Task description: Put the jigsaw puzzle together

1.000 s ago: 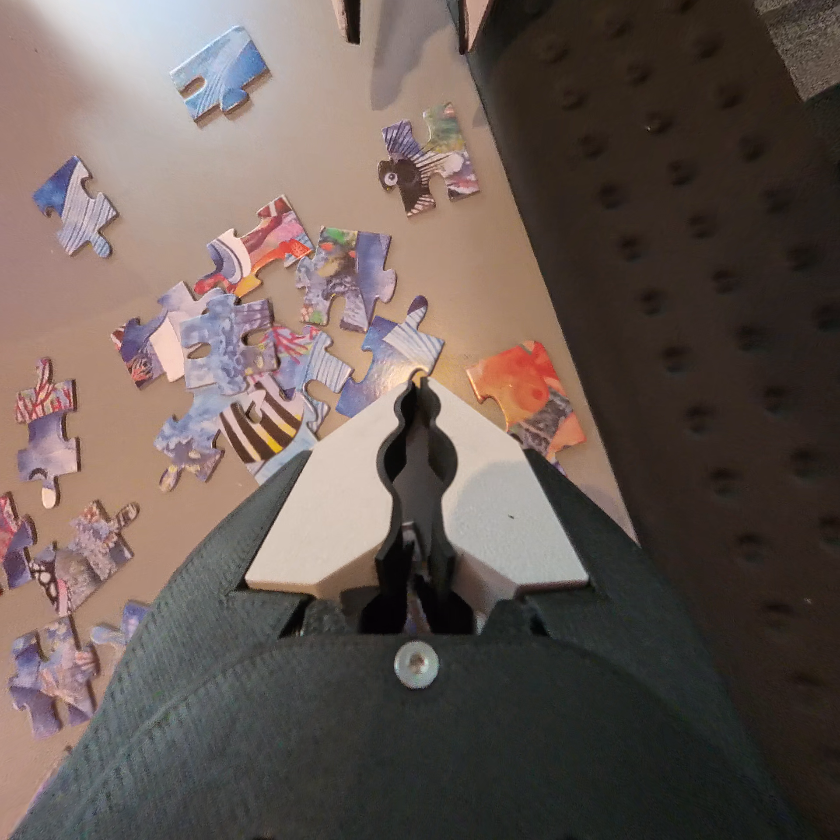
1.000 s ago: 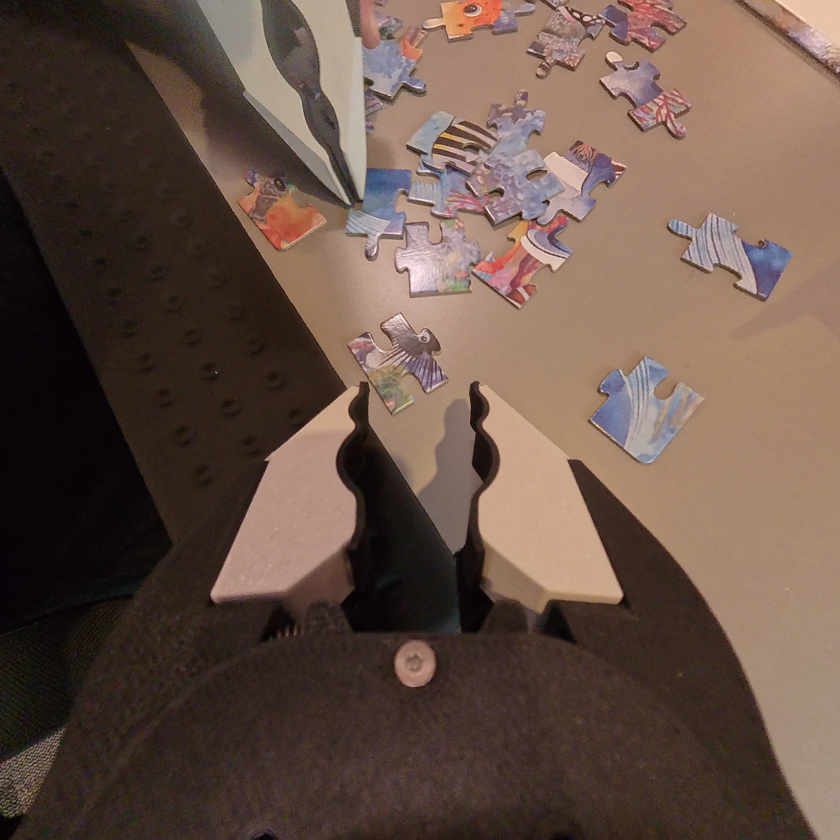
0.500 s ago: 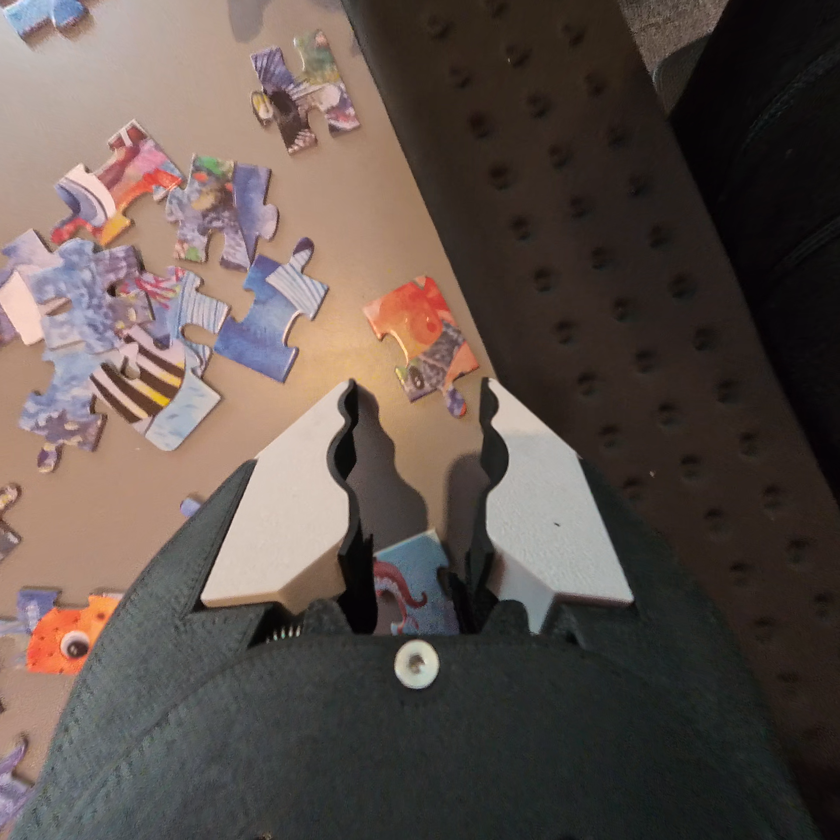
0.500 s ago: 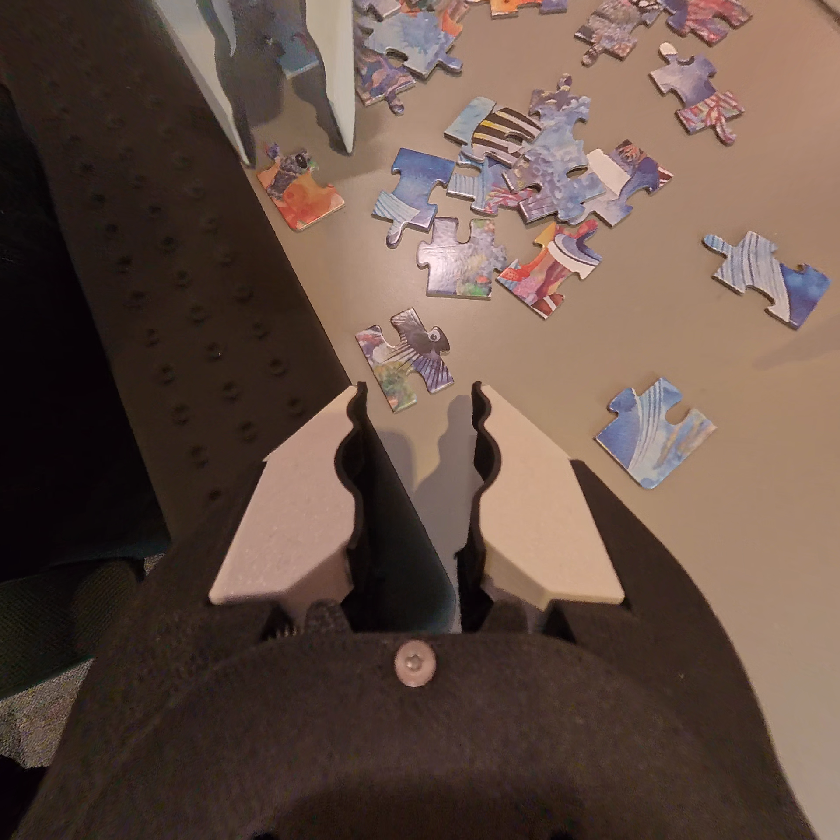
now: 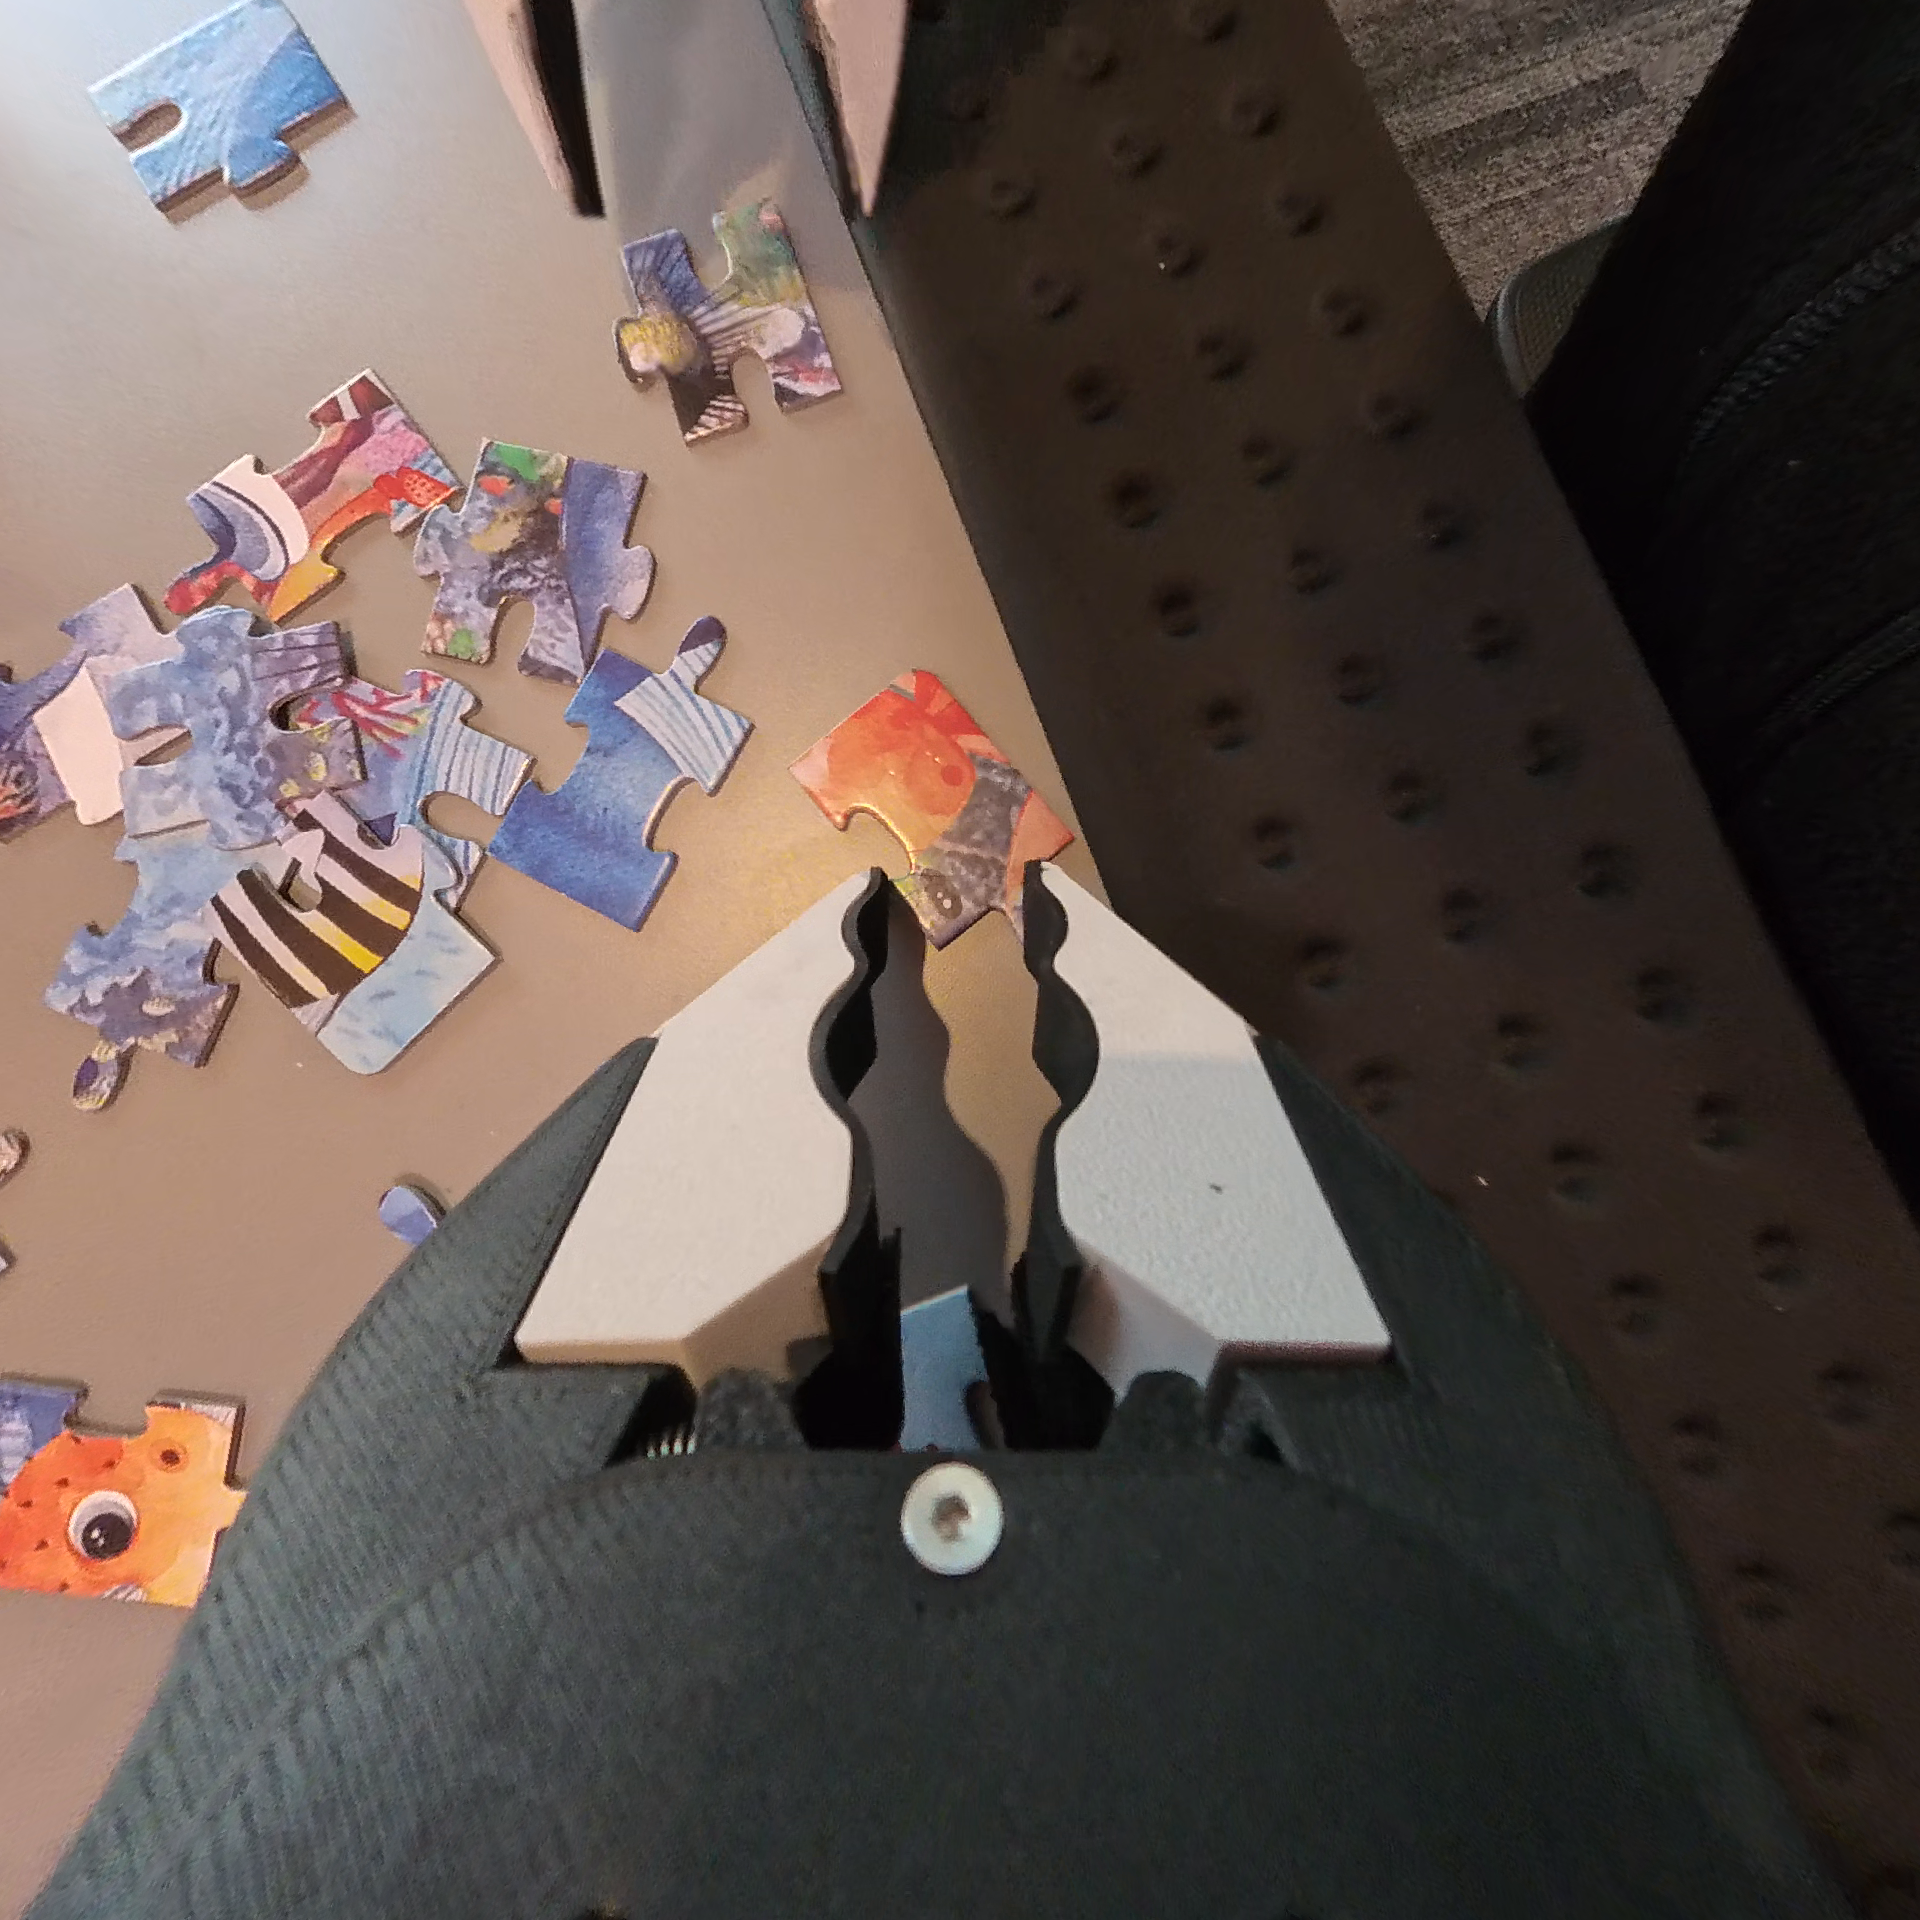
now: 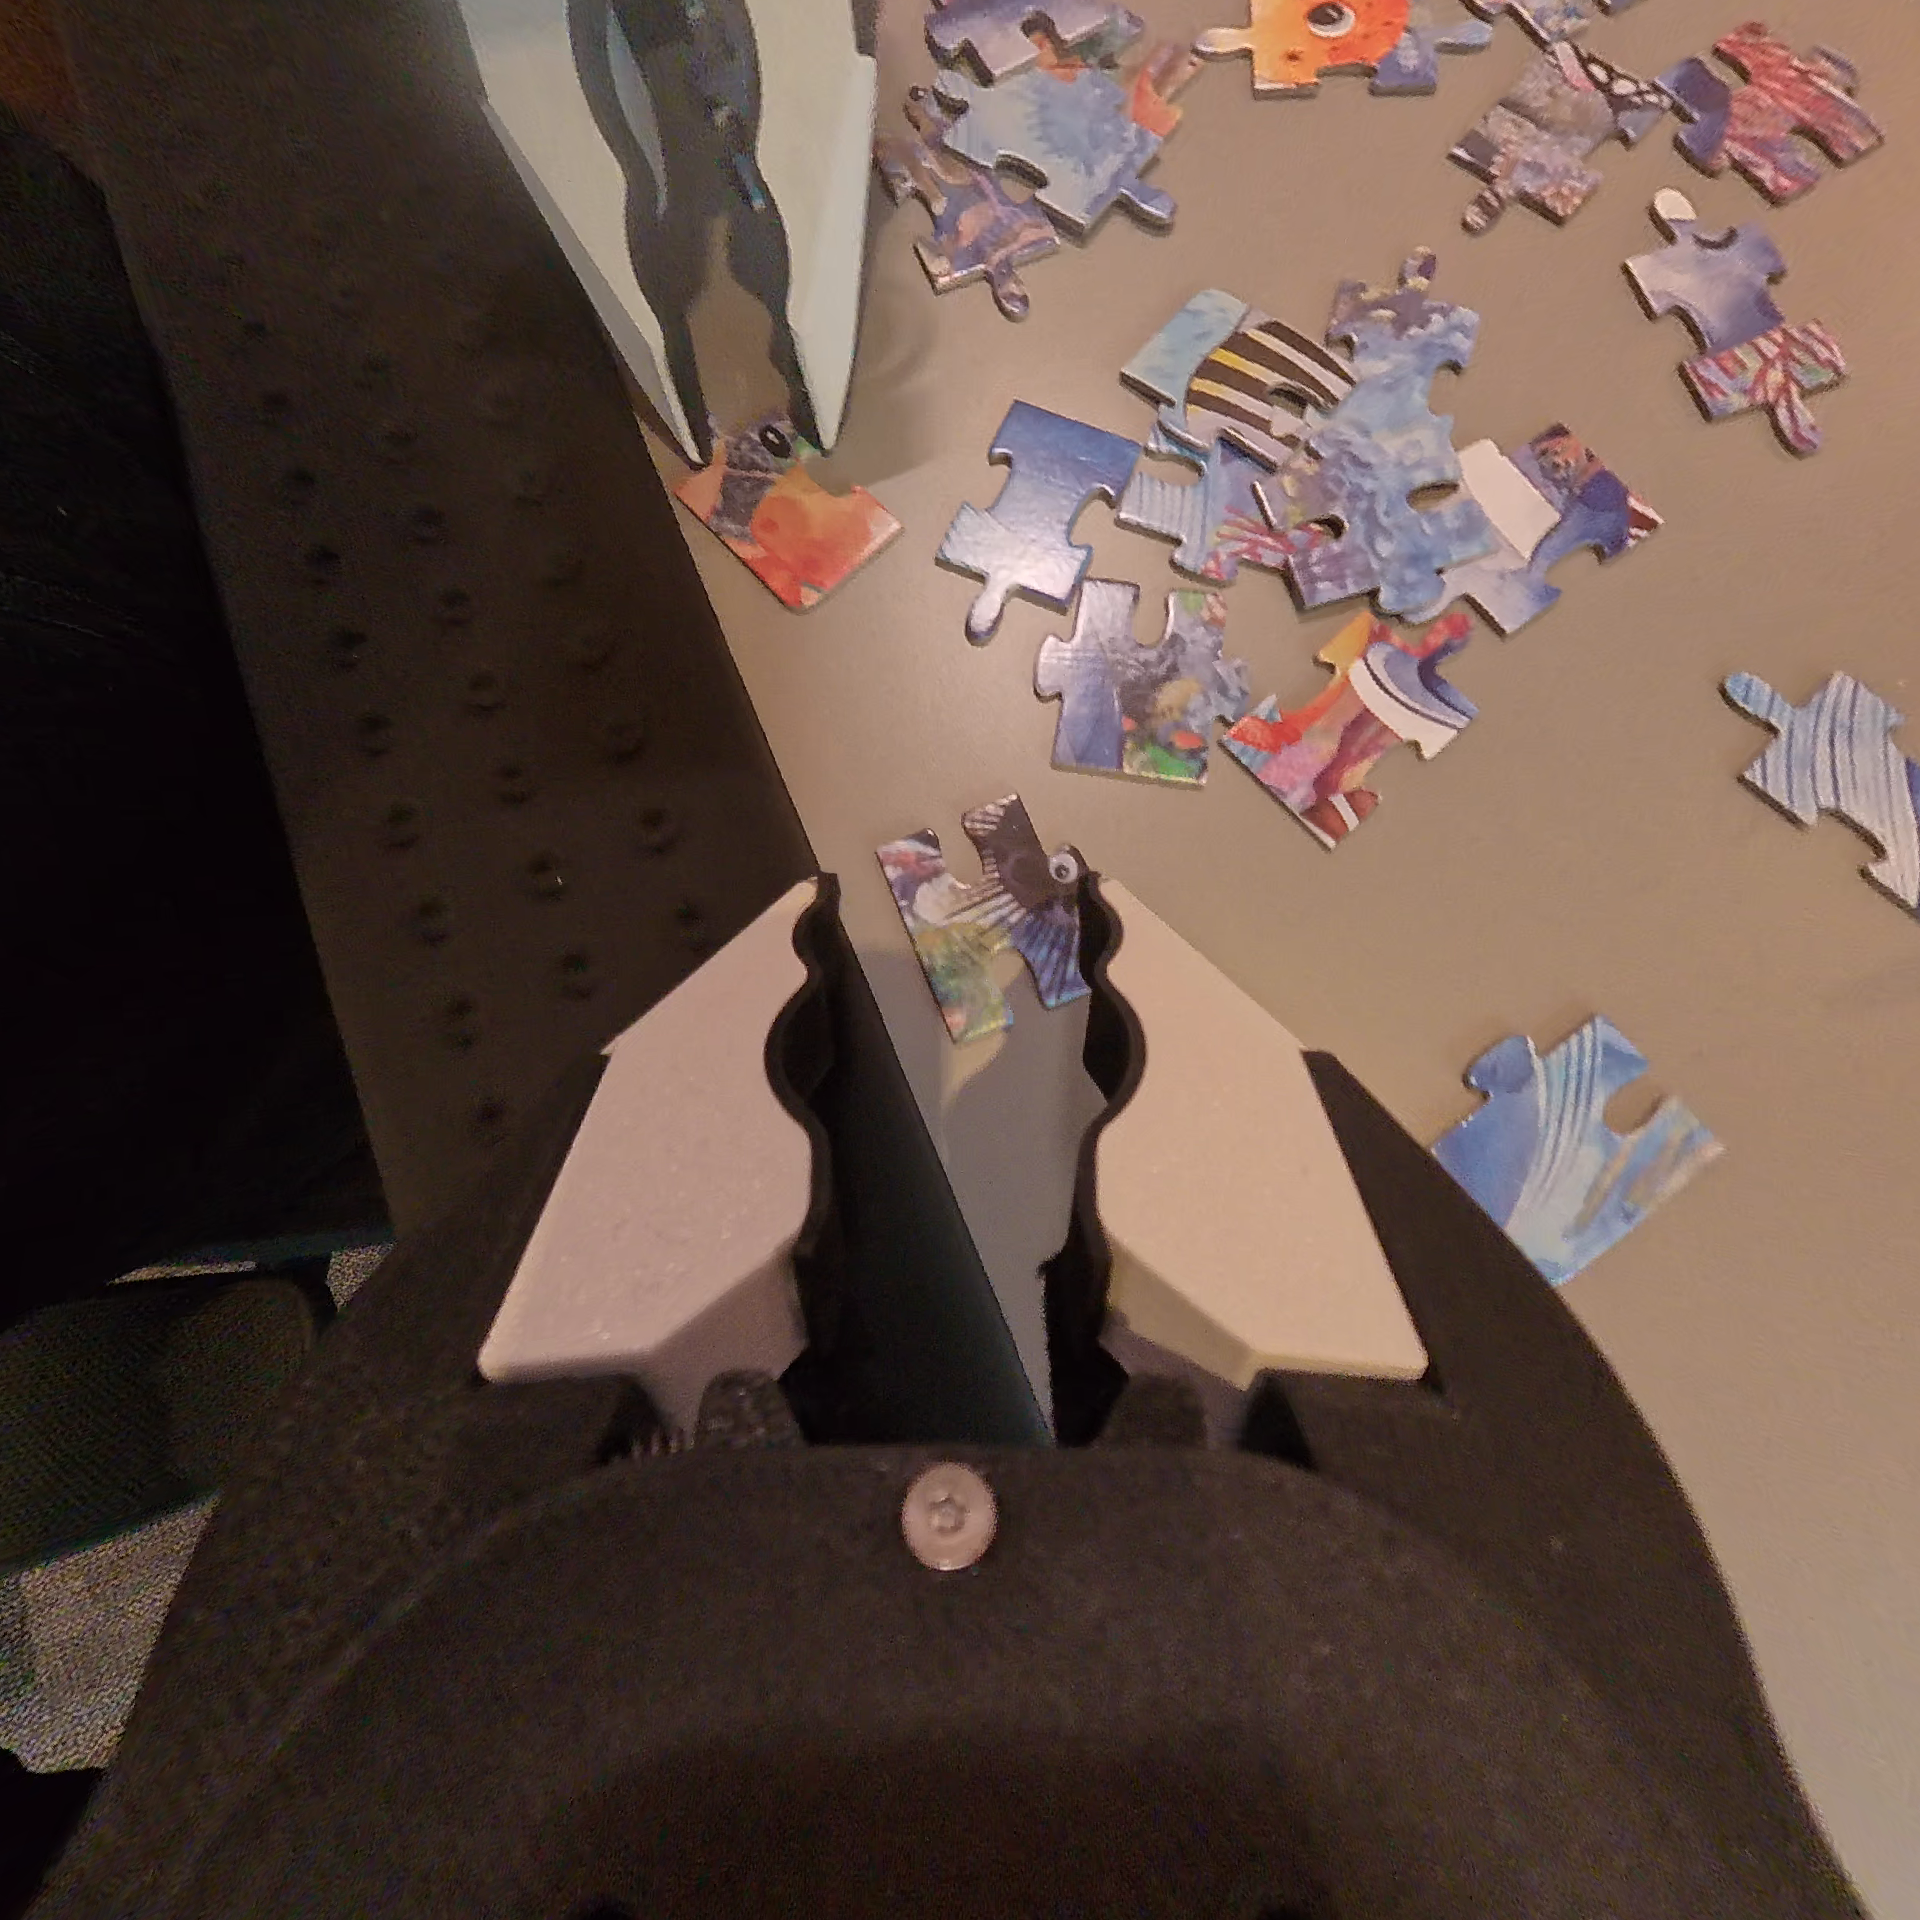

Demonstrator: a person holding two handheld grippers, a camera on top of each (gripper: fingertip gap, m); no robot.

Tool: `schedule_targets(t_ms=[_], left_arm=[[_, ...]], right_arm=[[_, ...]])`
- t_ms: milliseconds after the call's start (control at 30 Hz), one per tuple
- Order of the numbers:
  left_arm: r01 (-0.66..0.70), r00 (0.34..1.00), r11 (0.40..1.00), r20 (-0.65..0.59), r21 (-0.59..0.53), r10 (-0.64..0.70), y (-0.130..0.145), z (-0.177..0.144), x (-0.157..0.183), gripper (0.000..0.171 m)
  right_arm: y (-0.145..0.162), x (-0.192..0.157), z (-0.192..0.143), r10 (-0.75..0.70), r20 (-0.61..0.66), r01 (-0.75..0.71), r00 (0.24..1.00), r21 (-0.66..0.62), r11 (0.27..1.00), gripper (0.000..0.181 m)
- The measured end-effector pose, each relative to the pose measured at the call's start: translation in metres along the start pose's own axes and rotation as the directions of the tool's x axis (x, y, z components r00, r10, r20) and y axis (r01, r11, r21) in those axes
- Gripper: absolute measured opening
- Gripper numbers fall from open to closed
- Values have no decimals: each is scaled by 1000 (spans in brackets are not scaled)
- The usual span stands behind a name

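Note:
Loose jigsaw pieces lie on a grey table (image 5: 312, 312). My left gripper (image 5: 956, 878) is open, jaws partly closed in, its fingertips on either side of the near end of an orange piece (image 5: 914, 774) that lies flat by the table's edge. The right wrist view shows this from the other side: the left gripper (image 6: 767, 449) at the orange piece (image 6: 805, 525). My right gripper (image 6: 958, 888) is open and straddles a piece with a dark fish (image 6: 987, 904); that piece (image 5: 727, 322) also shows in the left wrist view.
A black dimpled strip (image 5: 1299, 623) runs along the table's edge beside both grippers. A cluster of overlapping pieces with a striped fish (image 5: 312, 914) lies in the middle. A blue piece (image 6: 1569, 1143) lies right of my right gripper, an orange fish piece (image 5: 104, 1507) at the left. Left tips to right tips: about 12 cm.
My left gripper went from shut to wide open, then moved up to the orange piece with its jaws narrower. My right gripper moved forward, still open, to the dark fish piece.

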State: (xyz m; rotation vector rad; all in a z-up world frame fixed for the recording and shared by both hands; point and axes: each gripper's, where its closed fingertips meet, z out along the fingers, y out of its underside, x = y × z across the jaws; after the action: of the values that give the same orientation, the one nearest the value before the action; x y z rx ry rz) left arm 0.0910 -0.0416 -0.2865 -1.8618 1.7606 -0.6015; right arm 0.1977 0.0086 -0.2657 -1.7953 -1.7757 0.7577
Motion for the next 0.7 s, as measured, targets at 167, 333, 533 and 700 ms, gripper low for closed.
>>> schedule_targets(t_ms=[167,333,533,700], left_arm=[[15,1000,1000,25,6,-15,0,1,-8,24],[3,999,1000,34,10,-3,0,0,-14,24],[-77,994,997,74,-9,77,0,-2,-18,24],[-153,980,988,122,-28,155,-1,-3,-20,24]], right_arm=[[-4,-3,6,-21,5,22,1000,-12,1000,44],[-2,0,3,-9,-3,9,1000,-1,1000,44],[-1,1,3,-6,-5,6,1000,1,1000,44],[-9,0,5,2,7,-2,1000,28,1000,44]])
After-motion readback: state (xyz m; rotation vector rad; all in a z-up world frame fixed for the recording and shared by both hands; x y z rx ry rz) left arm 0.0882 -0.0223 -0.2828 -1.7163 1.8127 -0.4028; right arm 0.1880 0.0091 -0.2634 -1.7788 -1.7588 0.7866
